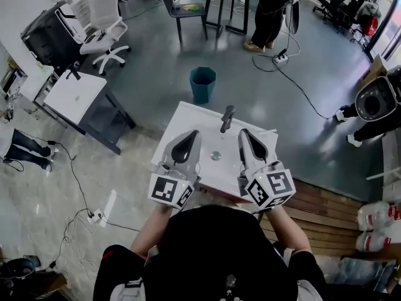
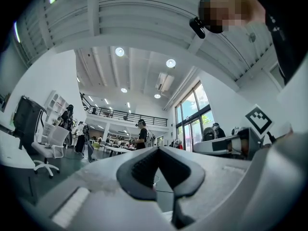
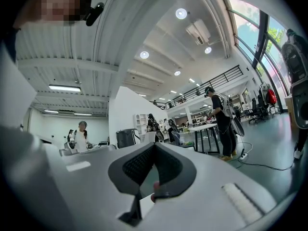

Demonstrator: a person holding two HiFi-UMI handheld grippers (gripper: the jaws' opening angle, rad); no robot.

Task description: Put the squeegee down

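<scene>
Above the sink rim (image 1: 180,123), left gripper (image 1: 187,144) and right gripper (image 1: 250,142) hover, seemingly empty.

Both grippers are held out side by side in front of the body, with the jaws closed.

The left gripper (image 1: 187,138) (image 2: 158,149) and the right gripper (image 1: 248,137) (image 3: 154,146) are pointed forward, near each other but apart, roughly parallel. The jaws of each are seen brought together at the tips, and nothing is gripped between them. Each marker cube (image 1: 170,190) (image 1: 270,189) is turned up toward the head. The left forearm (image 1: 152,227) and right forearm (image 1: 286,226) are seen bare and angled inward.
</scene>
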